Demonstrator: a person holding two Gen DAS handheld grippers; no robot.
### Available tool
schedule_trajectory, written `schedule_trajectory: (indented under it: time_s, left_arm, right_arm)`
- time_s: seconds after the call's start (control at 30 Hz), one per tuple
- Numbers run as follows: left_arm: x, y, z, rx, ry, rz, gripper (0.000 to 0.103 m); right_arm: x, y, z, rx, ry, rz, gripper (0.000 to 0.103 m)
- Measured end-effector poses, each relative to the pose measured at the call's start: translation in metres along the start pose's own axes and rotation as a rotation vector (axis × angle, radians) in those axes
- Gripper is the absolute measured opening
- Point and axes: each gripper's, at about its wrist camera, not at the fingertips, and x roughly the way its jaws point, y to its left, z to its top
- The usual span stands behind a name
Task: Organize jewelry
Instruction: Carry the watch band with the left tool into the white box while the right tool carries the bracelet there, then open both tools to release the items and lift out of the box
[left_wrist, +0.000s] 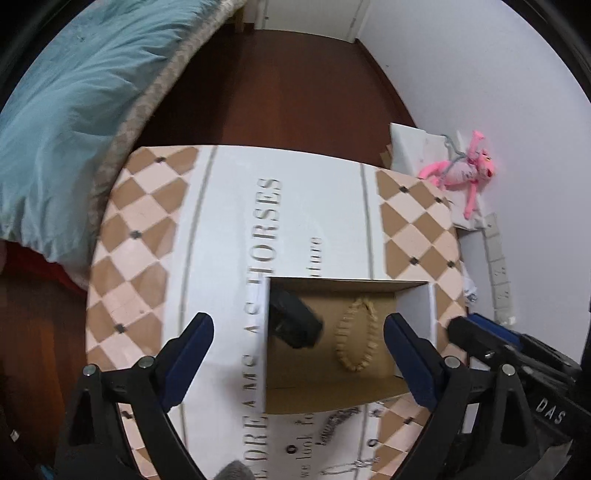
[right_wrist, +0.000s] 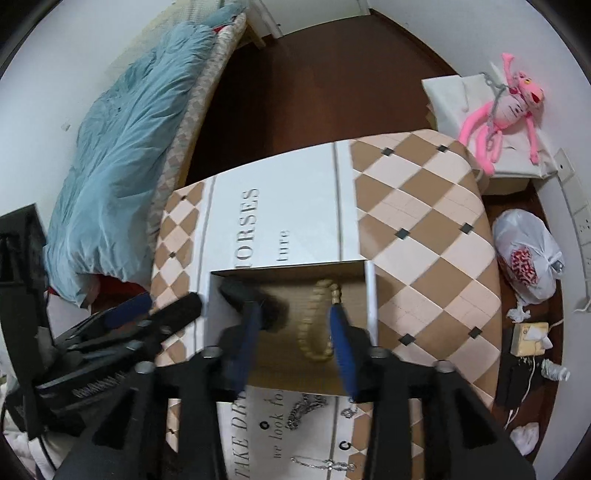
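Observation:
An open cardboard box (left_wrist: 373, 391) (right_wrist: 284, 380) sits on the patterned table. In it lie a beige beaded bracelet (left_wrist: 356, 341) (right_wrist: 317, 325) and a black object (left_wrist: 295, 321) (right_wrist: 255, 295). My left gripper (left_wrist: 297, 354) is open and empty, over the box's left wall. My right gripper (right_wrist: 295, 343) is open above the box, its fingers either side of the bracelet, apart from it. It also shows at the right of the left wrist view (left_wrist: 476, 336). Silver chains (right_wrist: 306, 410) (left_wrist: 336, 424), a small ring (right_wrist: 347, 411) and another chain (right_wrist: 325, 463) lie on the table near the box's front.
The table (left_wrist: 155, 229) (right_wrist: 424, 229) has checkered sides. A bed with a teal duvet (left_wrist: 62, 110) (right_wrist: 122, 147) lies to the left. A pink plush toy (right_wrist: 506, 107) (left_wrist: 465, 170), a plastic bag (right_wrist: 528, 258) and clutter lie on the floor to the right.

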Motion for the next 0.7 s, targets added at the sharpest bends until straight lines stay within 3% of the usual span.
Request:
schedule_trajectory:
  time_s: [0.1,0.17,0.23,0.43,0.7]
  left_arm:
    - [-0.002,0.006,-0.005,0.008,-0.034,0.068,0.095]
    - [-0.002,0.01,-0.012,0.013,-0.061,0.114,0.096]
    - [0.001,0.014,-0.018,0.016,-0.074,0.145,0.097]
    - [0.008,0.021,-0.036,0.022,-0.083,0.194,0.098]
    - [-0.013,0.016,-0.056,0.028,-0.148,0.195,0.098]
  right_arm:
    - [0.004,-0.003,-0.006,-0.017,-0.01,-0.091,0.048]
    - [0.01,-0.004,-0.014,-0.042,-0.012,-0.177,0.083]
    - [0.015,-0.005,-0.022,-0.059,-0.015,-0.225,0.094]
    - [0.024,-0.007,-0.041,-0.074,-0.034,-0.306,0.094]
    - [0.006,0.001,-0.057,-0.072,-0.081,-0.316,0.096]
